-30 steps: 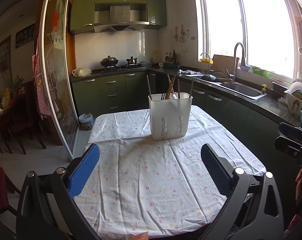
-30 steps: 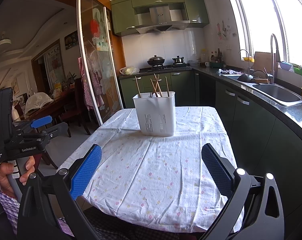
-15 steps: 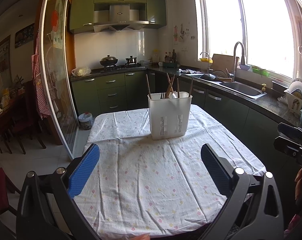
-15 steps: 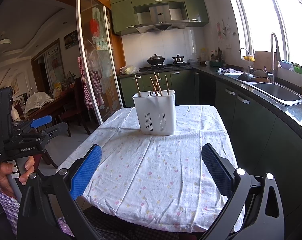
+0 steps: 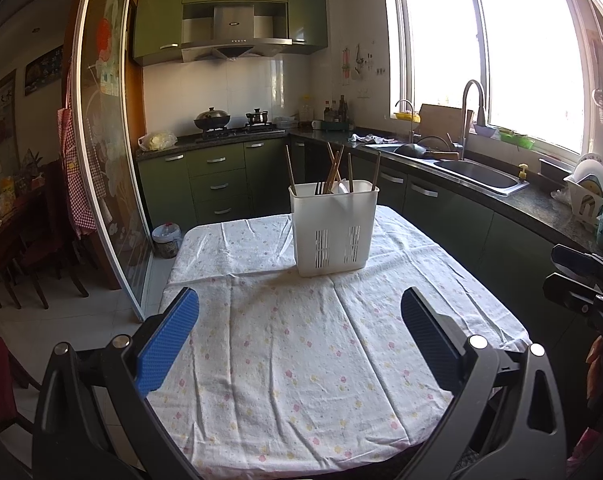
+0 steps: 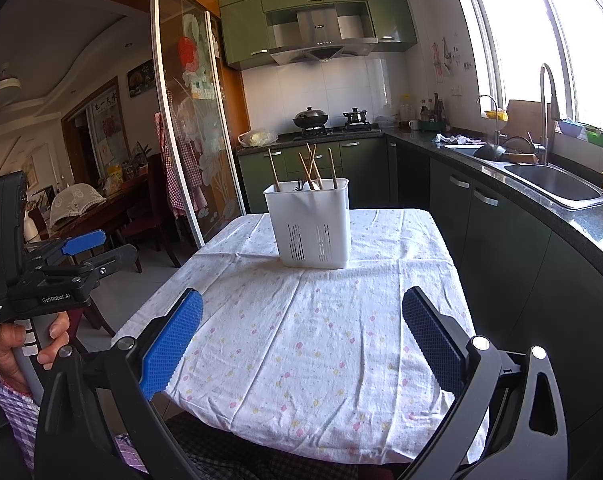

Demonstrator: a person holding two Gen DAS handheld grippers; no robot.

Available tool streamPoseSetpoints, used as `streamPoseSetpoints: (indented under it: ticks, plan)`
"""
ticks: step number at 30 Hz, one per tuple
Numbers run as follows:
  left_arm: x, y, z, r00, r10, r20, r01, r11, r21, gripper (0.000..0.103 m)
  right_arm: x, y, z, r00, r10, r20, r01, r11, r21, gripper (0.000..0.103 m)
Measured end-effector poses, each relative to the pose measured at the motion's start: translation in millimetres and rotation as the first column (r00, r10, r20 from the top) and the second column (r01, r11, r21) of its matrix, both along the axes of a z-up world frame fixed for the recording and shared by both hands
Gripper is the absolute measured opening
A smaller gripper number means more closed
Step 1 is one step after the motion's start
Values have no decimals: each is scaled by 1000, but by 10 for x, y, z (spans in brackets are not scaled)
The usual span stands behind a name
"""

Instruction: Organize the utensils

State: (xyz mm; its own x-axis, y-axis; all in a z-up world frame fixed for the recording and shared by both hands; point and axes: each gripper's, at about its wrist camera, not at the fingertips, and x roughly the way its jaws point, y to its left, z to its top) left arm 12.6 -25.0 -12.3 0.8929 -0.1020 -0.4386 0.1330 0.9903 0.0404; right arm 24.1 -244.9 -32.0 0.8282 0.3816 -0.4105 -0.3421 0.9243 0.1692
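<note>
A white slotted utensil holder (image 5: 333, 232) (image 6: 311, 226) stands upright on the far half of the table. Several wooden chopsticks (image 5: 335, 166) (image 6: 311, 166) lean out of it, with a fork and a white spoon just showing at its rim. My left gripper (image 5: 299, 316) hovers over the near part of the tablecloth, open and holding nothing. My right gripper (image 6: 301, 318) is likewise open and holds nothing, above the near edge. Both sit well short of the holder. In the right wrist view a hand (image 6: 17, 344) grips the left tool at the far left.
A floral white tablecloth (image 5: 301, 340) covers the table. Green cabinets and a dark counter with a sink (image 5: 477, 174) run along the right. A sliding glass door (image 5: 105, 184) stands to the left, dining chairs beyond it. A dish rack (image 5: 591, 196) sits at far right.
Almost nothing differs; both views shift only slightly, and the holder and grippers keep their places.
</note>
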Motion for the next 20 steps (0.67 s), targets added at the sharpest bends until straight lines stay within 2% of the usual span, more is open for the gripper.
streamPoseSetpoints:
  ticks: [4, 9, 20]
  plan:
    - [17, 20, -19, 999, 21, 36, -22, 1000, 14, 96, -7, 13, -20, 1000, -1, -4, 1, 1000, -1, 98]
    - [28, 14, -59, 999, 19, 38, -21, 999, 50, 96, -12, 17, -27, 1000, -1, -4, 1, 1000, 0, 98]
    - [156, 118, -63, 998, 55, -21, -55, 998, 30, 96, -25, 18, -47, 1000, 1, -8, -1, 1000, 0, 98]
